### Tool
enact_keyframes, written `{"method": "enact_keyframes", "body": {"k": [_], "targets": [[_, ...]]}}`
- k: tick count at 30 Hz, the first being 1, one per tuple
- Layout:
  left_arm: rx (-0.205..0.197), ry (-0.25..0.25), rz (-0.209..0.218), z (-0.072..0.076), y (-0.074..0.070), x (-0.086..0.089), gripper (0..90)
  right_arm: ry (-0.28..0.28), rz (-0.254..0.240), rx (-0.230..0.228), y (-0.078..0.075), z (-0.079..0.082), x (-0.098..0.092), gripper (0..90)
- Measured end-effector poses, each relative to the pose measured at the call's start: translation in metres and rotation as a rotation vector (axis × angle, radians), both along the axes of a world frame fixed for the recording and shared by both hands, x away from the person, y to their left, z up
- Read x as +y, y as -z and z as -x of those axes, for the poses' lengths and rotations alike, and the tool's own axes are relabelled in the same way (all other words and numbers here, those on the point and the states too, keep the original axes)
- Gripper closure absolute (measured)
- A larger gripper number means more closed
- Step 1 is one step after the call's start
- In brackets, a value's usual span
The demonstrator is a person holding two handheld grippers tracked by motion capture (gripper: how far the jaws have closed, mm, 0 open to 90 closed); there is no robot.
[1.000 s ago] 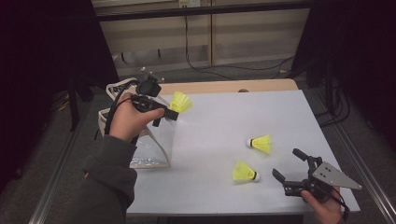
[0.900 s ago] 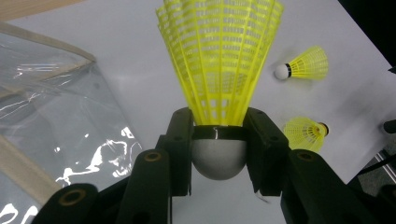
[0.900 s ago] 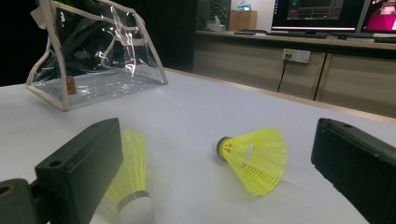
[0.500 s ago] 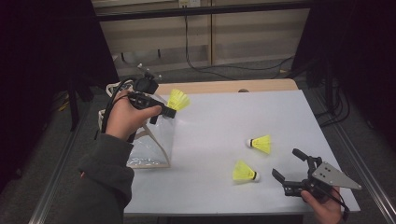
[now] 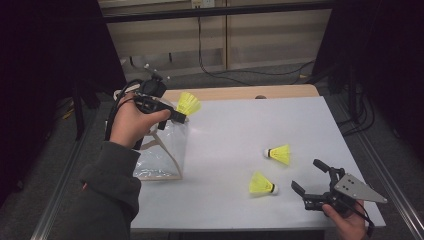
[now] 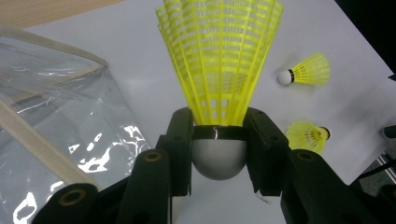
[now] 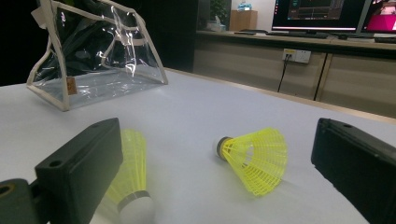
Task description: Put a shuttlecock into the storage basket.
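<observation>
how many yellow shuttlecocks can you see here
3. One shuttlecock is clamped by its cork in the left tongs, above the clear bag. Two lie on the white table: one mid-right, one nearer the open right tongs. None visible in the bag.

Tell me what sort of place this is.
Probably a lab or office set up for recording: a white table on a metal frame, lit computer monitors on a long counter behind, and cables trailing across the floor.

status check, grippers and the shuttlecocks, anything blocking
Left gripper shut on yellow shuttlecock, above clear bag. Right gripper open, idle near two loose shuttlecocks on white table. Nothing blocking.
</observation>
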State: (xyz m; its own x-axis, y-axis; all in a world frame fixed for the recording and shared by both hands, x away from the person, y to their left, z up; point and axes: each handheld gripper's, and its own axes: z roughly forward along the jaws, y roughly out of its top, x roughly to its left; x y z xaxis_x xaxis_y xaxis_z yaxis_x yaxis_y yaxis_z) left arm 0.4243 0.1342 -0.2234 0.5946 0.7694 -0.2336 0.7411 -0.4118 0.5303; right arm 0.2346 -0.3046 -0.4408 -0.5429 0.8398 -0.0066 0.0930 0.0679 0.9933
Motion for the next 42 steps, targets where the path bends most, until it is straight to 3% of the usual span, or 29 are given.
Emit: {"method": "enact_keyframes", "body": {"k": [24,42], "targets": [[-0.001,-0.036,0.002,-0.009,-0.008,0.012,64.8,0.002,0.000,0.005,0.001,0.000,0.000,1.8],[-0.025,-0.075,-0.006,-0.014,-0.012,0.021,64.7,0.000,0.003,0.003,0.001,0.000,0.000,1.8]]}}
